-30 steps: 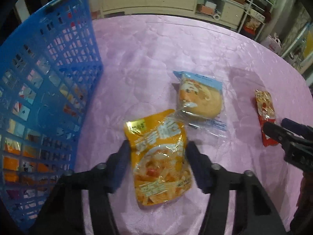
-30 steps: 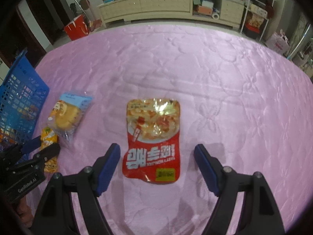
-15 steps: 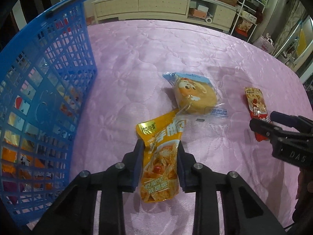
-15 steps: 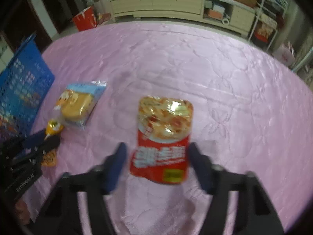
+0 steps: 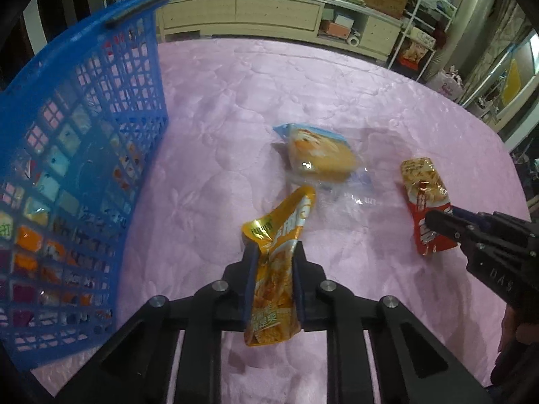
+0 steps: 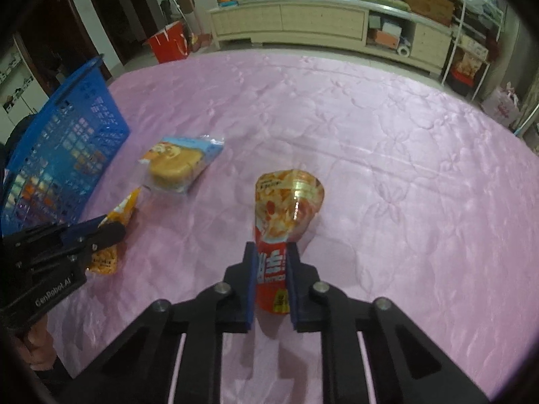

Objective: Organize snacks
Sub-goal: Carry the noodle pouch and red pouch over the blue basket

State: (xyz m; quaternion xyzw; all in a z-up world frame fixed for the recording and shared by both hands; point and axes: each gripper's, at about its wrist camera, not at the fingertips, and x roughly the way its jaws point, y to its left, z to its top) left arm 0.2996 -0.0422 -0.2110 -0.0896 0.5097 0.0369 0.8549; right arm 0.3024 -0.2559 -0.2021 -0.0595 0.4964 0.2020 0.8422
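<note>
The fingers of the left gripper [image 5: 273, 269] are pressed in on both sides of a yellow snack pouch [image 5: 274, 266], which buckles between them, its top corner bent toward the wrapped bun [image 5: 320, 160] just beyond. The fingers of the right gripper [image 6: 271, 269] are likewise closed onto a red snack pouch [image 6: 286, 208], squeezing its lower half so the upper part fans out above the pink table [image 6: 370, 151]. Both pouches look pinched rather than carried; whether either has left the cloth cannot be told.

The step in hand appears to be the grasp itself, done with both hands at once. The blue basket [image 5: 84, 168] stands at the left edge of the table, near the left gripper and well apart from the right one, and already holds other packets behind its mesh.

The next move likely calls for lifting each pouch clear and carrying it over the basket's rim before letting go. The left has the shorter path; the right must cross over the bun. The soft pouches may slip, so the grip should be firm.
</note>
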